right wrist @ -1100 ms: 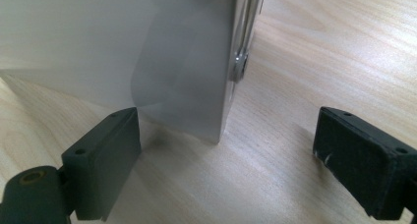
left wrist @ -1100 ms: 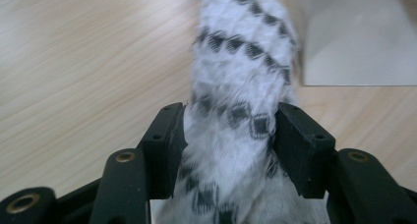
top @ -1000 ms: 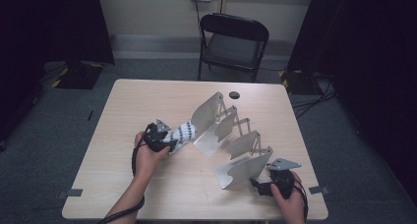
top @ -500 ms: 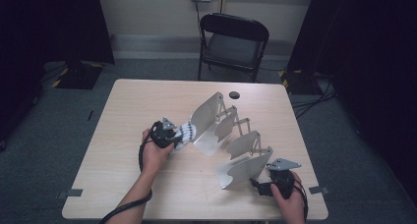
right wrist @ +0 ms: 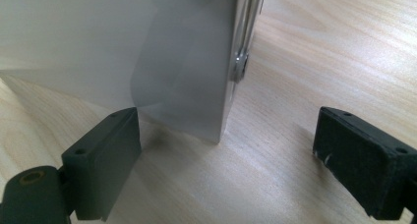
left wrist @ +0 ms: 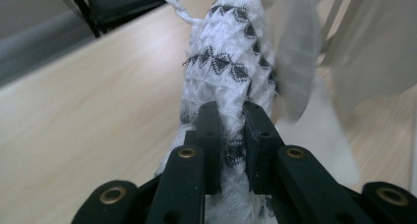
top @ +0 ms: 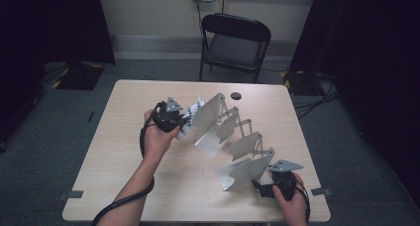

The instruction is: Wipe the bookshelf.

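White-and-black patterned cloth [left wrist: 231, 71] is pinched in the left gripper [left wrist: 231, 130], whose jaws have just been closing on it; since a second ago the gripper has lifted and carries the cloth against the metal rack [top: 233, 137] on the worktop [top: 124, 151]. The right gripper [right wrist: 226, 150] stays spread apart around the rack's end panel, perhaps without touching; the cloth's lower end is hidden

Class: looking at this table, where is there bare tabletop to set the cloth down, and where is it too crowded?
Bare tabletop lies left of the left gripper holding the cloth, and along the near edge. The middle, taken diagonally by the folding metal rack down to the right gripper, is crowded.
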Available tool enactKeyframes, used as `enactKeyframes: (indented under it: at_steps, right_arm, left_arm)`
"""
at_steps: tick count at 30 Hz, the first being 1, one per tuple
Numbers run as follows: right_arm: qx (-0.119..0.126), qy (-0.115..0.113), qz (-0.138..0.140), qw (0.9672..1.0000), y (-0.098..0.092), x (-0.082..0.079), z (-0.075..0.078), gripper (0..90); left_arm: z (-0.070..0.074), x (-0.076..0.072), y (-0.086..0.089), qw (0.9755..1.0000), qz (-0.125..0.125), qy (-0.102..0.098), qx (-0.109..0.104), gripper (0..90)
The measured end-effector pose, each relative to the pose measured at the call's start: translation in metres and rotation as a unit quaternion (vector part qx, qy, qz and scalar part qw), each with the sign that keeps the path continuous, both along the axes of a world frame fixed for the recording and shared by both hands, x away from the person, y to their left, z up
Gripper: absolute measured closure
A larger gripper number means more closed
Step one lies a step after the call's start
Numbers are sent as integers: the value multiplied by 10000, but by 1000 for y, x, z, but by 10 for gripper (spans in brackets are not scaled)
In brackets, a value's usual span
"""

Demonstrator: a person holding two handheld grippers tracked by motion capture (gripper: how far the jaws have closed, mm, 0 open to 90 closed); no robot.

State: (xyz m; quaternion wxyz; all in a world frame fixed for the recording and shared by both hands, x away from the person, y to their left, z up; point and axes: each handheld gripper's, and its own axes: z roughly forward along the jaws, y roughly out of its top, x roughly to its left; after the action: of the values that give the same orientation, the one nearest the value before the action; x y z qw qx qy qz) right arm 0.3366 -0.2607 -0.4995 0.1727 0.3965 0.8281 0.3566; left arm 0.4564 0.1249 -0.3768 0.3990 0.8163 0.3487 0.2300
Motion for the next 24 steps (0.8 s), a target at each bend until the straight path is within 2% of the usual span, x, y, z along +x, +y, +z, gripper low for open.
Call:
enactKeyframes:
  at_steps: [1,4,7,12,14,19,24]
  right_arm:
    - [1,1,-1,10000,0,0,0,101]
    - [7,-1,5,10000,0,0,0,101]
    - [1,-1,1,10000,0,0,0,101]
    - [1,-1,1,10000,0,0,0,101]
    - [1,0,2,10000,0,0,0,101]
    - [2,1,4,10000,0,0,0,101]
    - [2,1,4,10000,0,0,0,101]
  left_arm:
    - [5,0,-2,10000,-51,-61,34,795]
    - [16,2,-7,9998,-142,-119,-114,795]
    - [19,4,-12,9995,-228,-142,-161,795]
    - [7,5,-14,9995,-261,12,-159,795]
    - [2,5,-12,9994,-260,45,-241,796]
    - [-9,5,-7,9993,-280,188,-164,795]
    - [-24,3,-7,9989,-293,286,-206,794]
